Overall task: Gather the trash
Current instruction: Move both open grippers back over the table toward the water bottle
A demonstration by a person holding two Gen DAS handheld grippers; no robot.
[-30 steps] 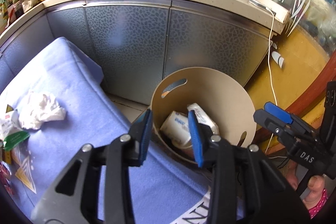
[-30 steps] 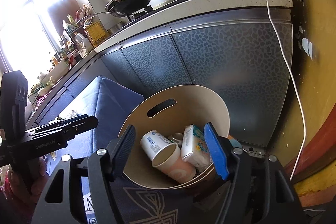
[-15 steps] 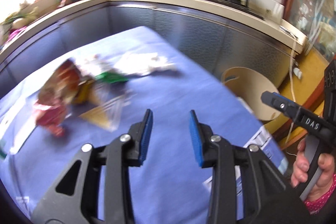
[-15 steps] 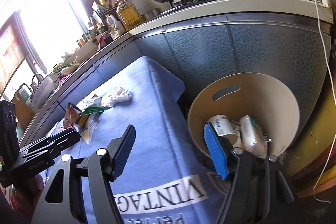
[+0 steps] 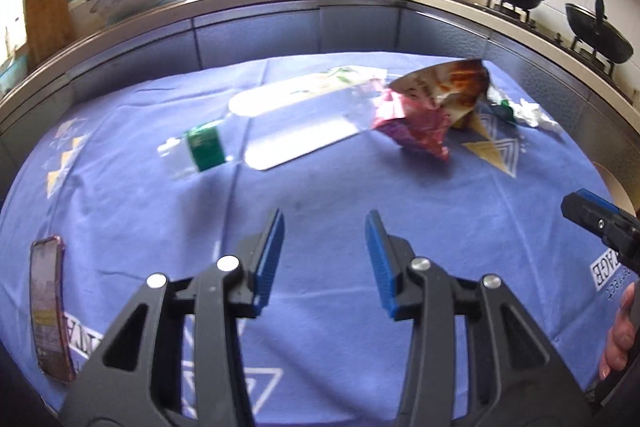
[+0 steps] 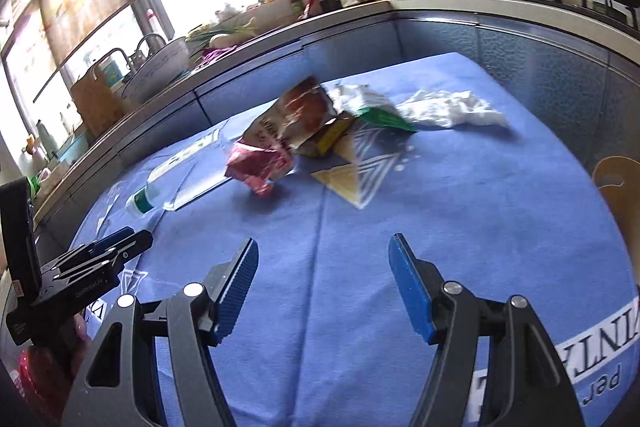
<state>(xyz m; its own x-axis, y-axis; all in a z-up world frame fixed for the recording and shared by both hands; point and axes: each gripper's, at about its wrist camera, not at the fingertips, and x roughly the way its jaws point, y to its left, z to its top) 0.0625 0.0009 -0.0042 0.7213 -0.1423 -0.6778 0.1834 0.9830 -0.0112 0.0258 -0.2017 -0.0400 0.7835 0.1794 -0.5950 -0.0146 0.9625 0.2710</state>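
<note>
Trash lies on the blue tablecloth point(image 5: 132, 211) ahead of both grippers: a clear plastic bottle point(image 5: 280, 115) on its side with a green label, a crumpled red wrapper point(image 5: 412, 125), a torn snack bag point(image 5: 448, 87) and a white tissue point(image 5: 532, 113). The right wrist view shows the bottle point(image 6: 172, 179), red wrapper point(image 6: 260, 163), snack bag point(image 6: 300, 115), a green wrapper point(image 6: 384, 117) and the tissue point(image 6: 448, 109). My left gripper point(image 5: 324, 227) hovers short of the bottle, jaws opening, nothing between them. My right gripper point(image 6: 323, 247) is open and empty, short of the wrappers.
The beige bin's rim point(image 6: 616, 179) shows past the table's right edge. A phone in a red case point(image 5: 48, 307) lies at the near left. Kitchen counters with bottles, a sink and pans on a stove wrap around behind the table.
Both views have swung left from the bin to the table and its trash. The left jaws stand a little wider. The right jaws look unchanged.
</note>
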